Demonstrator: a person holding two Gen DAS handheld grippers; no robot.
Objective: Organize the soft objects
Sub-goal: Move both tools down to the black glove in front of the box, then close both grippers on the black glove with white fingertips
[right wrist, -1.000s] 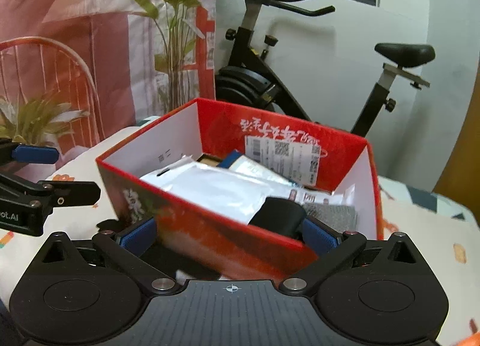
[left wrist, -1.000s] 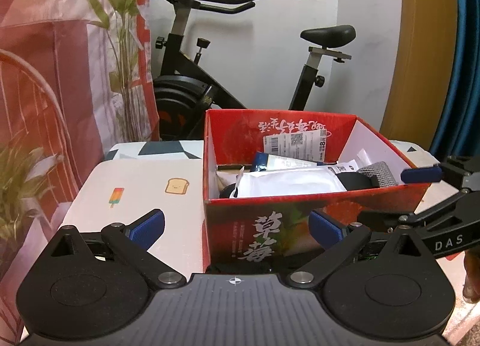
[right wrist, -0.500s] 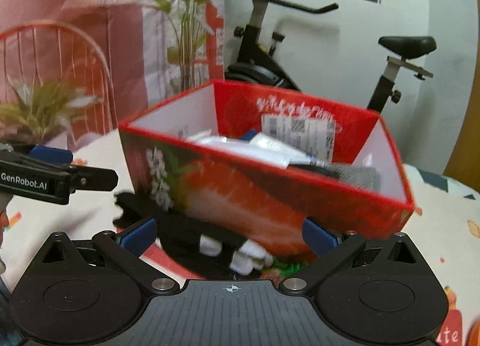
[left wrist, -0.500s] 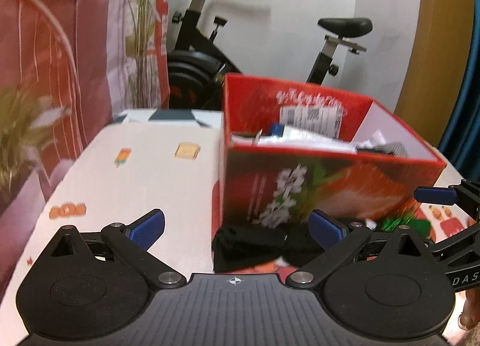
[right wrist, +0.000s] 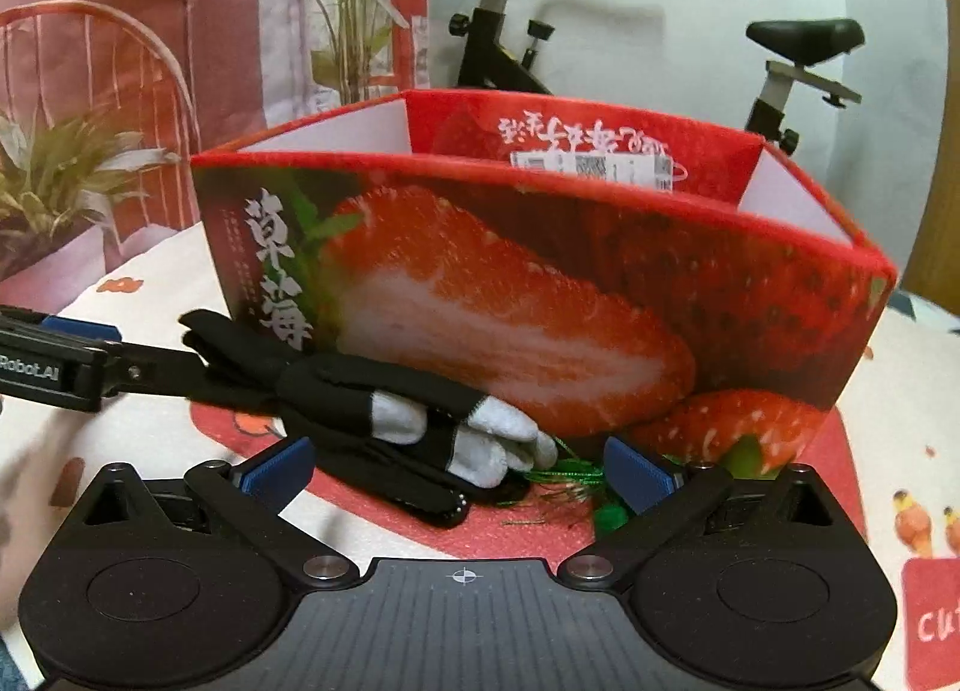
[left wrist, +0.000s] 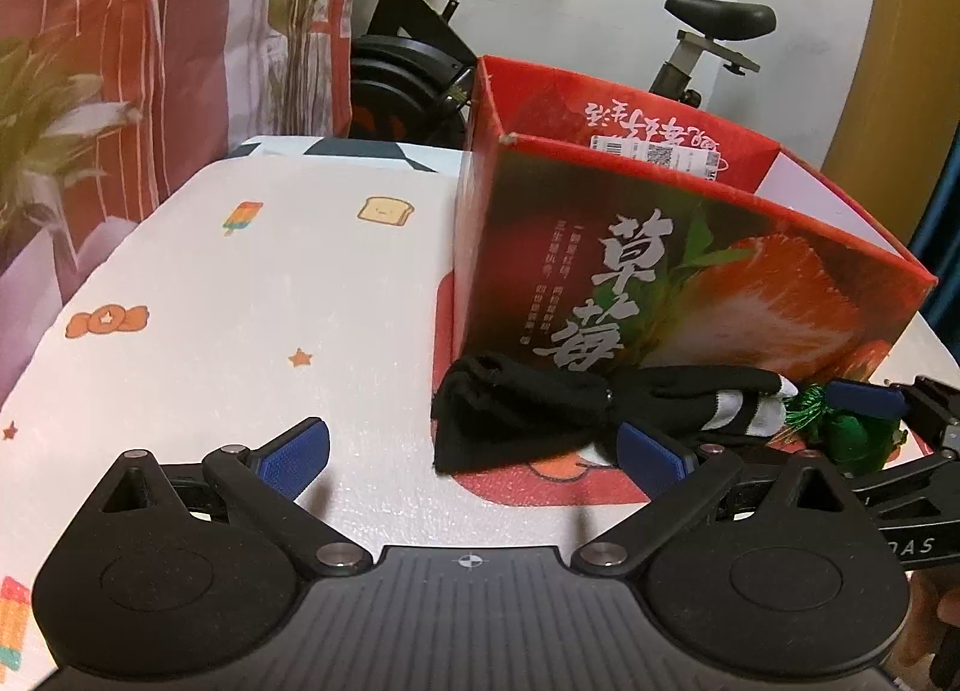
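**A:** What lies on the table?

**B:** A red strawberry-printed box [left wrist: 690, 295] stands open-topped on a white tablecloth [left wrist: 252, 283] with cartoon food prints. Against the box's near wall lies a black sock bundle [right wrist: 360, 409] with grey-white toes. Just beside it, toward the right gripper, sits a green tinsel item [left wrist: 840, 421].

**A:** Where are the grippers?

**B:** The left gripper [left wrist: 474, 451] is low over the cloth, its blue-padded fingers [left wrist: 294, 454] spread wide, nothing between them; the socks' black end lies just ahead. The right gripper [right wrist: 456, 469] also has its fingers wide apart, with the socks' pale toes and green tinsel ahead between them. Whether any pad touches the fabric, I cannot tell.

**A:** Anything in the way?

**B:** The box wall rises directly behind the socks. Beyond stand an exercise bike [right wrist: 540, 19], and a pink curtain [left wrist: 120, 31] with printed plants.
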